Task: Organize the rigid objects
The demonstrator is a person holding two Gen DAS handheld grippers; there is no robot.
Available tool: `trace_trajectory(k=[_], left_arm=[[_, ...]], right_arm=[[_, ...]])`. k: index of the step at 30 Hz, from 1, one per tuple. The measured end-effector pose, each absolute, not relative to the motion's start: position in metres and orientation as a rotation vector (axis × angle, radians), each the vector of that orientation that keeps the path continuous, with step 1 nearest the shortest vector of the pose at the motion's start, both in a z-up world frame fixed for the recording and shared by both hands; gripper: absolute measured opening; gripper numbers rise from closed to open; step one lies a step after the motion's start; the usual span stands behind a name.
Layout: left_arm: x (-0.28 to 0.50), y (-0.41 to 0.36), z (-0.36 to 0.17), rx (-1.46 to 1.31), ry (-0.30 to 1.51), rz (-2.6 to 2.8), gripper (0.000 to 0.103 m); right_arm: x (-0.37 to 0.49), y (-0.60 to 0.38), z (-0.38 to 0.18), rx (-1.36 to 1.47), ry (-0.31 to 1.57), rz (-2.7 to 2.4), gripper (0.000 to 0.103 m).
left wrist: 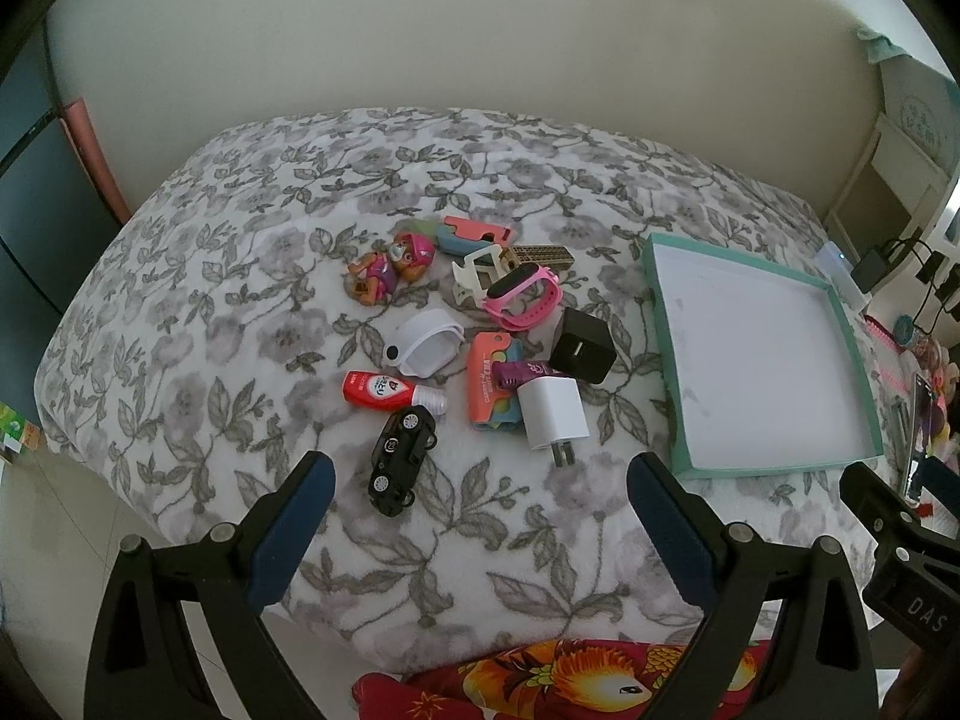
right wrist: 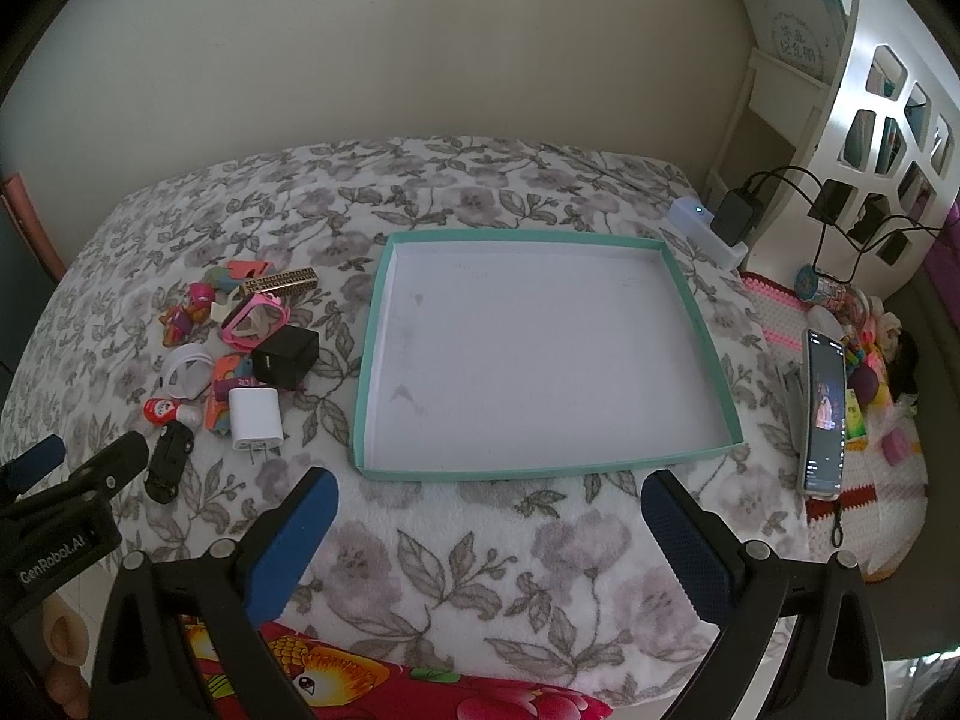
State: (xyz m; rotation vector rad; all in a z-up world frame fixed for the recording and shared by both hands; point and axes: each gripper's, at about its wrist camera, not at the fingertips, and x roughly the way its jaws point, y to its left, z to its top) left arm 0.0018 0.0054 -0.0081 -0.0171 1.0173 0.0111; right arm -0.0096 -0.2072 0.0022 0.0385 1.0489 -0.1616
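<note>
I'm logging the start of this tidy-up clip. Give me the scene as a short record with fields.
surface: flowered blanket
container: teal tray, nothing in it
pile: left of the tray; includes black toy car, white charger, black charger, pink watch, red bottle
left gripper: open, holding nothing, near the toy car
right gripper: open, holding nothing, in front of the tray

Teal-rimmed white tray (right wrist: 696, 324) on grey floral blanket (right wrist: 480, 552); black toy car (left wrist: 399, 459).

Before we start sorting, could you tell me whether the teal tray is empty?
Empty: the teal tray shows only bare white floor in both views.
</note>
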Motion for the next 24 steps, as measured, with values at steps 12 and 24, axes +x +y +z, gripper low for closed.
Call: trace_trajectory(k=[12,24], left_arm=[[0.002,0.005,-0.009,-0.021,1.025,0.004,0.098],[0.028,0.052,0.005,-0.111,0.996,0.018,0.098]], right_arm=[[-0.011,-0.206,0.003,0.031,1.043,-0.156,0.102],[0.018,-0.191,0.007,0.019,1.057,-0.056,0.102]])
